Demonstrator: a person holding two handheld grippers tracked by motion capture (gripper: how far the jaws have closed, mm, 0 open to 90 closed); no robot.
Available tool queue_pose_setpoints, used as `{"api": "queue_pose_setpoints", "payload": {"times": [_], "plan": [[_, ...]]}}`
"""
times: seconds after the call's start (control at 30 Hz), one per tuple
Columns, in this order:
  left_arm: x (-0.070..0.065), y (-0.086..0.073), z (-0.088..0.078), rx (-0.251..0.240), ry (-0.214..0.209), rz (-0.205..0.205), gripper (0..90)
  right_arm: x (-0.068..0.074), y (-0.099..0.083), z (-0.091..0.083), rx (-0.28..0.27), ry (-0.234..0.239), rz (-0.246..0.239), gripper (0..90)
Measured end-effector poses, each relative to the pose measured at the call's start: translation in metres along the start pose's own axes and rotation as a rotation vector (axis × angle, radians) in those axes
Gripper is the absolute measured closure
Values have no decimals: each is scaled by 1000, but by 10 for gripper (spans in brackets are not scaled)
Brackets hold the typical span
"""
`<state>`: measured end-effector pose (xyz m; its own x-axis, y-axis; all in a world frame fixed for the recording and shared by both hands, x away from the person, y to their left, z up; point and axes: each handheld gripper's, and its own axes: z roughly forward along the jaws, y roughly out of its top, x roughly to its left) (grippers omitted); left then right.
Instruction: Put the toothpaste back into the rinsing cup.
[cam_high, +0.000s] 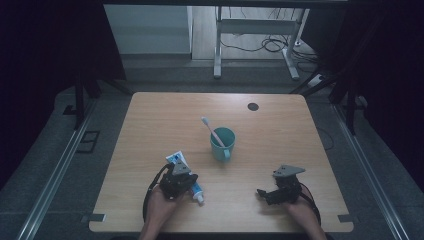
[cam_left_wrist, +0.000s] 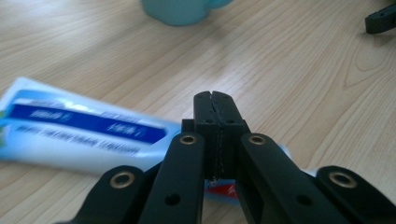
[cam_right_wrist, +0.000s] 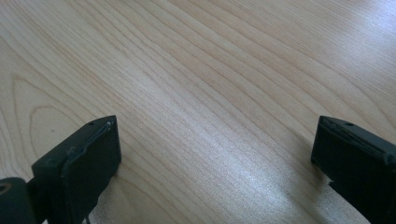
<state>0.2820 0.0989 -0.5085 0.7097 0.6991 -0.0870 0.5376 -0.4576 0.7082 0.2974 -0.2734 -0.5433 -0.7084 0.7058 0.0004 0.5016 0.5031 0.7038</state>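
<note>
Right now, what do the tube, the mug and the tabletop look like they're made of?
Blue-and-white toothpaste tube: looks like soft plastic laminate, glossy printed skin, flat crimped body.
Teal mug: smooth and uniform in colour with a moulded handle; plastic or glazed ceramic, can't tell which.
Light wooden tabletop: wood-grain pattern with a satin sheen; could be veneer or printed laminate.

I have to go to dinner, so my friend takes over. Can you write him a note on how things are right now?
Left claw: shut, empty, over the tube, which lies flat on the table.
Right claw: open, empty, above bare table.
Done: brush is in the cup.
Left: tube not gripped yet; probably it goes to the cup next.
</note>
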Motion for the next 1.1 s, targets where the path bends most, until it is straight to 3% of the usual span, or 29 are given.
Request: {"api": "queue_pose_setpoints", "payload": {"times": [0.53,1.1], "plan": [[-8,-2,5,37,-19,-15,896,0,0,0,0,0,0,12],[6,-17,-9,84,47,-36,871,0,0,0,-1,0,-2,12]]}}
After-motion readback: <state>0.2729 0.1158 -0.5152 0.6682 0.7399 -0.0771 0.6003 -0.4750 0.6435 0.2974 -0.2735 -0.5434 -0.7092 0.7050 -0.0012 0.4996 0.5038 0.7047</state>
